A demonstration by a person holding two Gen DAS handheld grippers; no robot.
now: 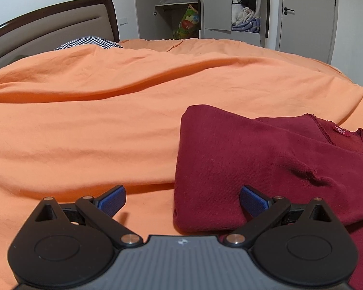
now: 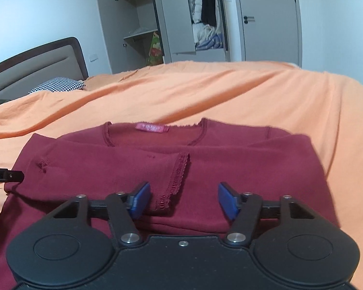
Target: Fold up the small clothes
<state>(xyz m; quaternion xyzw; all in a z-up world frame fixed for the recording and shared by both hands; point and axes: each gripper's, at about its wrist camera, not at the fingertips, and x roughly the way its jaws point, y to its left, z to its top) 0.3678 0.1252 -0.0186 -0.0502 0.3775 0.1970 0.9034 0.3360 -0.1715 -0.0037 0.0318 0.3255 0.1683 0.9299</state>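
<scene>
A dark red knit top lies on the orange bedspread, collar and pink label at its far side, both sleeves folded across the body. My right gripper hovers open over its near part, a sleeve cuff lying between the blue pads with nothing gripped. In the left wrist view the same top fills the right side. My left gripper is open at the top's folded left edge; its right pad rests over the fabric, its left pad over the bedspread.
A padded headboard and a patterned pillow sit at the far left. Beyond the bed stands an open wardrobe with hanging clothes and blankets, beside a closed door. The other gripper's black tip shows at the left edge.
</scene>
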